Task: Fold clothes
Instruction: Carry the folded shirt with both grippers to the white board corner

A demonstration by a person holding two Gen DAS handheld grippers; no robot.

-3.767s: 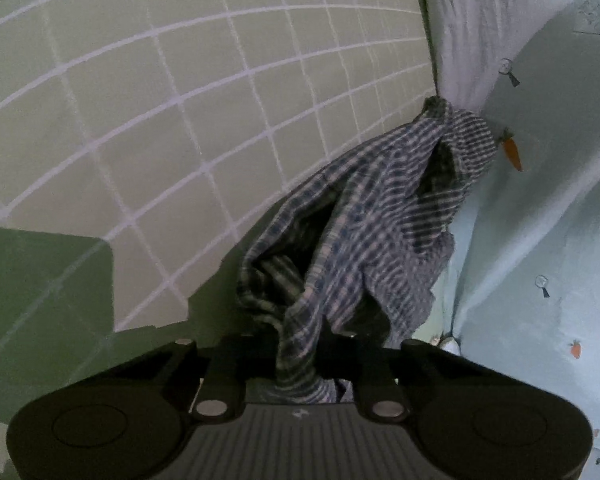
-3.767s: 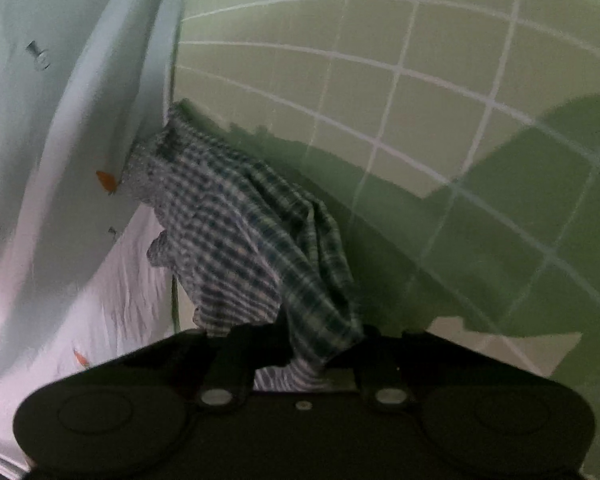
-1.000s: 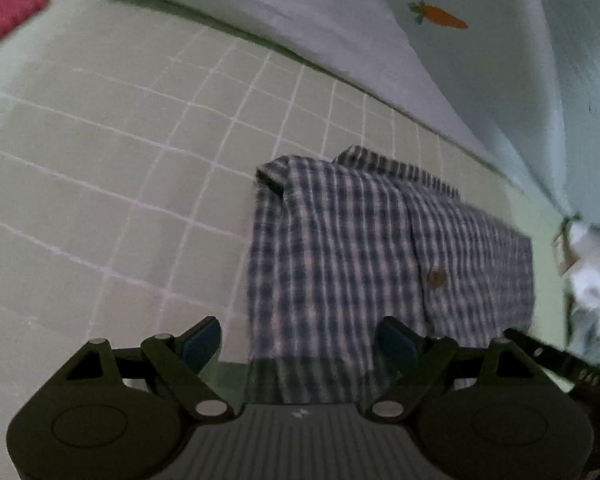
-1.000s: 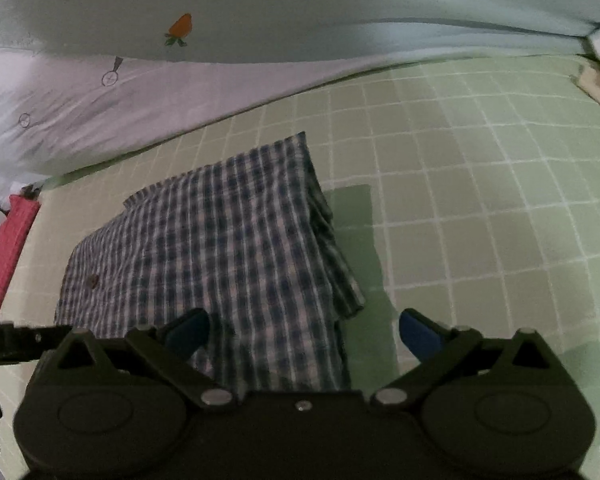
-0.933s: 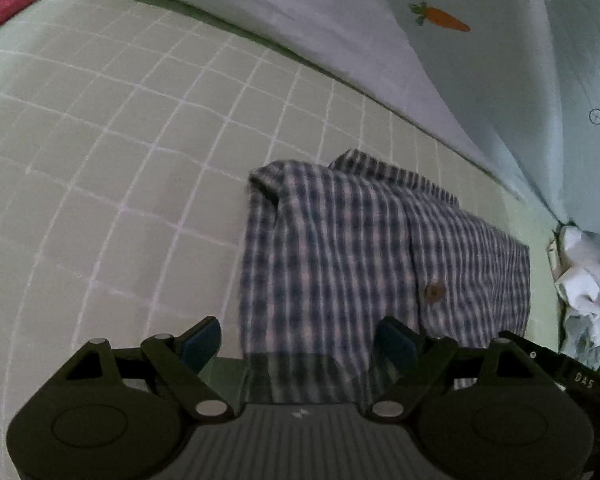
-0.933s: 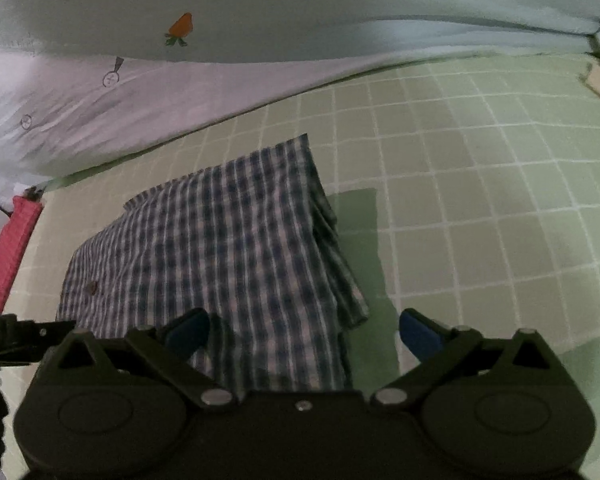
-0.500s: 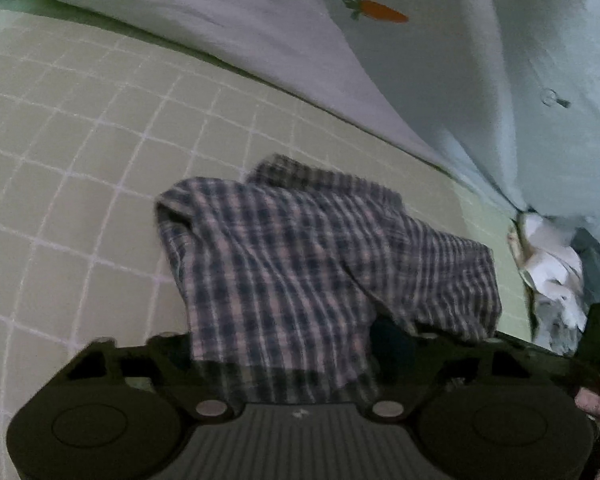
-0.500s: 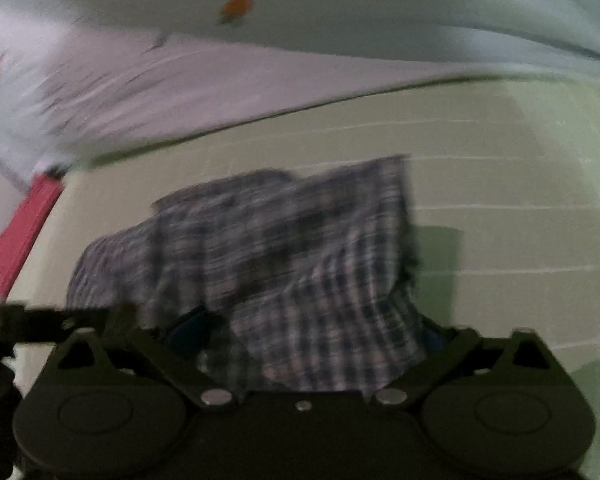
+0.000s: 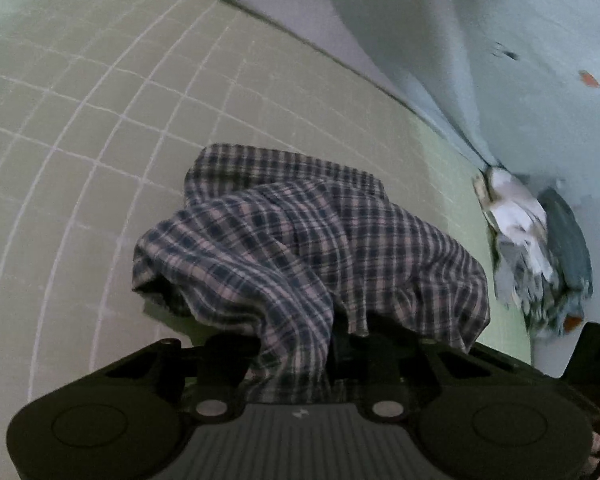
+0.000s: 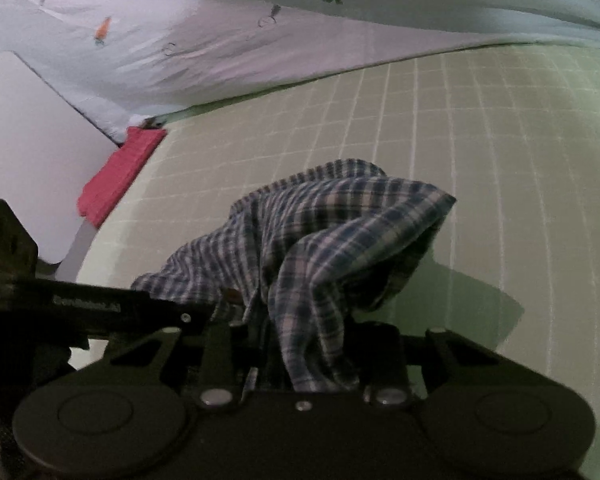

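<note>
A blue and white plaid shirt [image 9: 308,248] lies on the green grid sheet [image 9: 100,120], with its near edge lifted and bunched. My left gripper [image 9: 296,356] has its jaws closing on that edge, and cloth is pinched between them and drapes over the fingers. In the right wrist view the same plaid shirt [image 10: 332,220] hangs in folds from my right gripper [image 10: 312,356]. Its jaws are also closing, with cloth gripped between them. The fingertips of both grippers are hidden by fabric. The left gripper's black body [image 10: 92,304] shows at the left of the right wrist view.
A pale blanket with carrot prints [image 9: 500,40] rises along the far side of the sheet. A heap of white and grey clothes [image 9: 532,240] lies to the right. A red cloth [image 10: 120,168] and a white flat surface [image 10: 28,140] sit at the left.
The shirt lay flat with both grippers open at its near edge. Both jaws have closed on that edge and carried it forward, so the shirt now bunches up.
</note>
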